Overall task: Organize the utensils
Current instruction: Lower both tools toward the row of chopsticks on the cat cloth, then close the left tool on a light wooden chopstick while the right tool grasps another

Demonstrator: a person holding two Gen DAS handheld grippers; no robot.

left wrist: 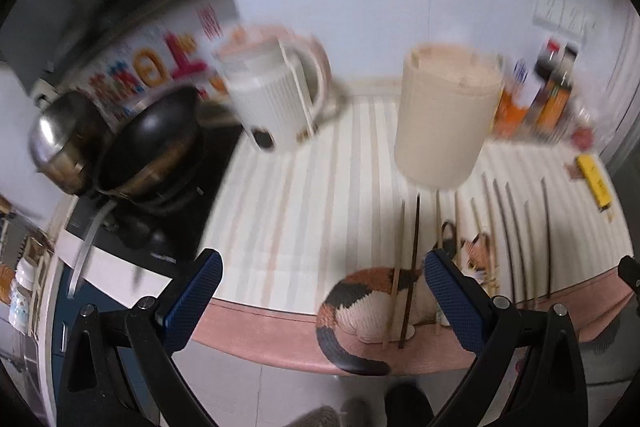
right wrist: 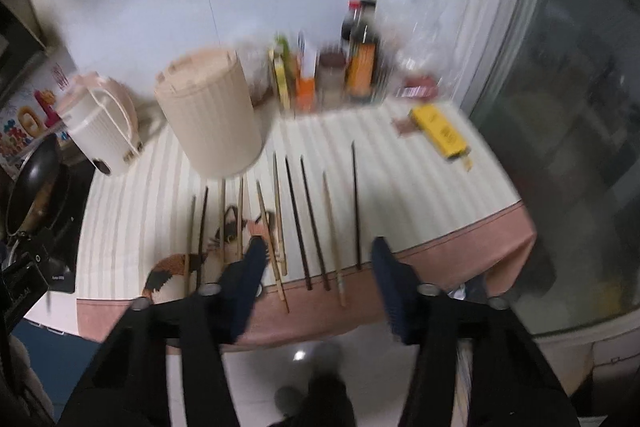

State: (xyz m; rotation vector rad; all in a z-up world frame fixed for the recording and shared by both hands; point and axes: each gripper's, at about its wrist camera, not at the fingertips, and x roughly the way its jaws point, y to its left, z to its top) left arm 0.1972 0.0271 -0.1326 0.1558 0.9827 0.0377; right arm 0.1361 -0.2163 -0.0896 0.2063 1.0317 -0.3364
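A row of chopsticks (right wrist: pixel 296 219) lies on the desk (right wrist: pixel 420 163), which wears a cream striped cloth with a pink border and a calico cat pattern (left wrist: pixel 372 303). The sticks run roughly parallel from the desk's near edge toward the wall; some are dark brown, others pale bamboo, and they occupy the lower middle of the right wrist view. In the left wrist view a few of them (left wrist: pixel 412 267) cross the cat print at lower centre, with more to the right. Just behind their far tips stands a cream ribbed cylindrical holder (right wrist: pixel 212 115), upright, at centre-left of the right view and upper centre-right of the left view (left wrist: pixel 444 115).

The left hand-held gripper (left wrist: pixel 322 301) is spread wide, its blue-padded fingers (left wrist: pixel 192 295) at the lower edge of the frame, gripping nothing and touching nothing. The right hand-held gripper (right wrist: pixel 316 287) is likewise wide open and empty, hanging above the near ends of the chopsticks without clear contact.

A white kettle (left wrist: pixel 276 95) stands left of the holder, a black wok (left wrist: pixel 156 143) further left, sauce bottles (right wrist: pixel 360 55) against the wall, and a yellow box (right wrist: pixel 440 131) at the right. Both views are motion-blurred.
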